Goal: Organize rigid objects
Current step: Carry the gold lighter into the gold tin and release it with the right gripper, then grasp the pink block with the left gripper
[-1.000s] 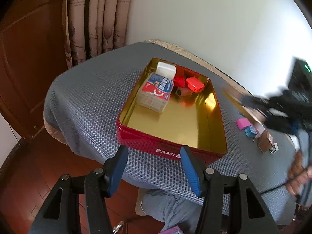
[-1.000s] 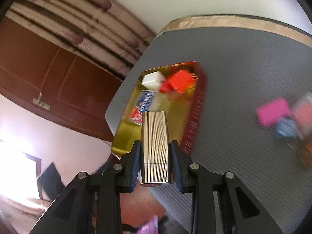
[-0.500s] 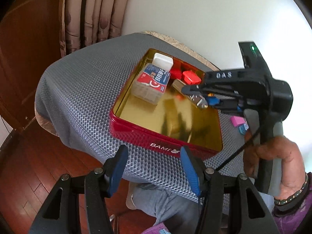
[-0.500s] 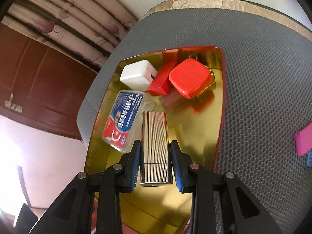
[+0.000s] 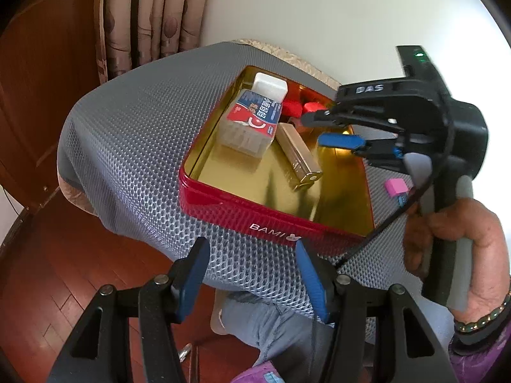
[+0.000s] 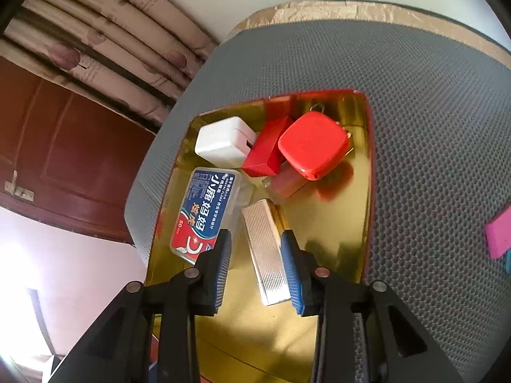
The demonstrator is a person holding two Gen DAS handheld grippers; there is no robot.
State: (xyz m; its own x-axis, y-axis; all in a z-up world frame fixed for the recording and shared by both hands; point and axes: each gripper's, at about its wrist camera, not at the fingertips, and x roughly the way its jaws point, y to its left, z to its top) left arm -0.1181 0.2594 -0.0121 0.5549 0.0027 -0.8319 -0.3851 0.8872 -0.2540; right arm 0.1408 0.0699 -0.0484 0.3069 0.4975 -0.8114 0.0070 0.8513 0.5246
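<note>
A red tin tray point(image 5: 223, 206) with a gold inside point(image 6: 322, 242) stands on the grey mat. In it lie a white block point(image 6: 223, 143), a floss box with a blue and red label point(image 6: 204, 214), a red box point(image 6: 266, 151), a red rounded case point(image 6: 314, 145) and a ribbed gold metal bar point(image 6: 266, 249). The bar point(image 5: 298, 154) lies loose on the tray floor beside the floss box point(image 5: 250, 124). My right gripper point(image 6: 257, 271) is open just above the bar, a finger on each side. My left gripper point(image 5: 252, 277) is open and empty before the tray's near wall.
A pink block point(image 6: 498, 236) and a small blue thing point(image 5: 403, 198) lie on the mat right of the tray. The pink block also shows in the left wrist view point(image 5: 396, 187). The mat's edge drops to a wooden floor point(image 5: 64, 255). Curtains point(image 5: 143, 16) hang behind.
My right gripper carried the gold bar over the tray, lowered it beside the floss box and opened. The bar now lies in the tray. The left gripper barely moved.
</note>
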